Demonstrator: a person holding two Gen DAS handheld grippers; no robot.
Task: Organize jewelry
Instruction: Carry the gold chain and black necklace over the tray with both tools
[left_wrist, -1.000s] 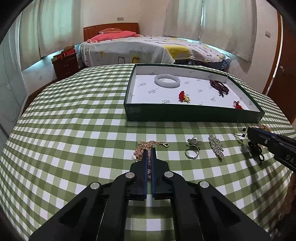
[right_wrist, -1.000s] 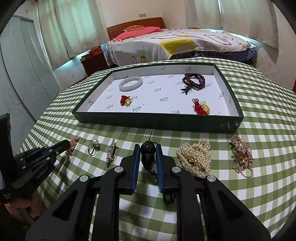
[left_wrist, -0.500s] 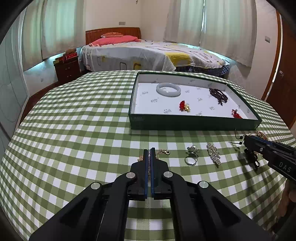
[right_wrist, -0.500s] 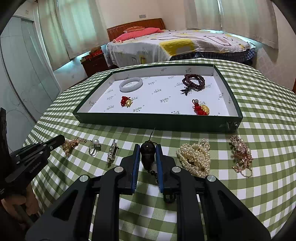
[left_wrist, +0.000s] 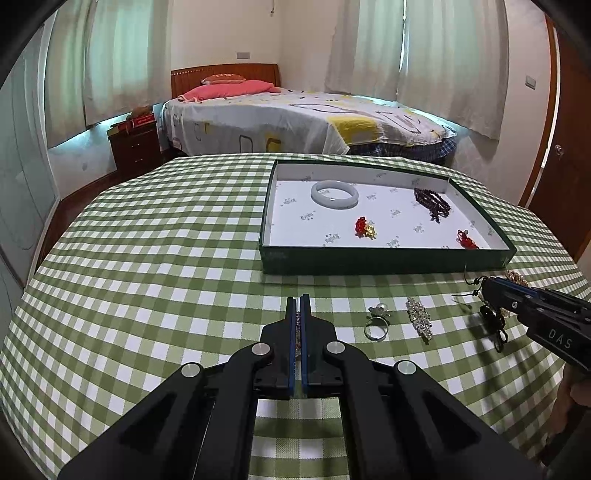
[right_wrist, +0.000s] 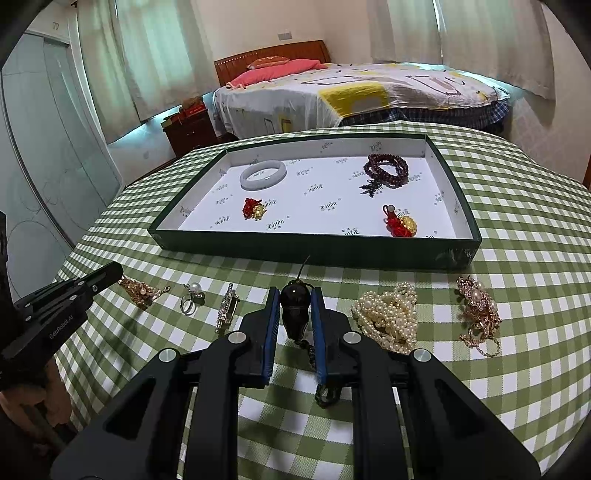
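A gold chain (right_wrist: 142, 291) hangs pinched in the left gripper (left_wrist: 299, 299), just above the checked surface (left_wrist: 147, 280). The right gripper (right_wrist: 294, 295) squeezes a black bead pendant (right_wrist: 294, 308). A pearl ring (right_wrist: 192, 297), a sparkly clip (right_wrist: 226, 312) and a pearl pile (right_wrist: 388, 317) lie between them and the green tray (right_wrist: 314, 251).

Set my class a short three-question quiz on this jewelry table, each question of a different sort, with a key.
1. How many pieces lie in the tray?
2. True or false: the right tool is shut on a black pendant.
3. Fill in: in the right wrist view, the pearls lie on the cloth to the ___ of the pendant.

Key: 1. Four. 2. True. 3. Right.
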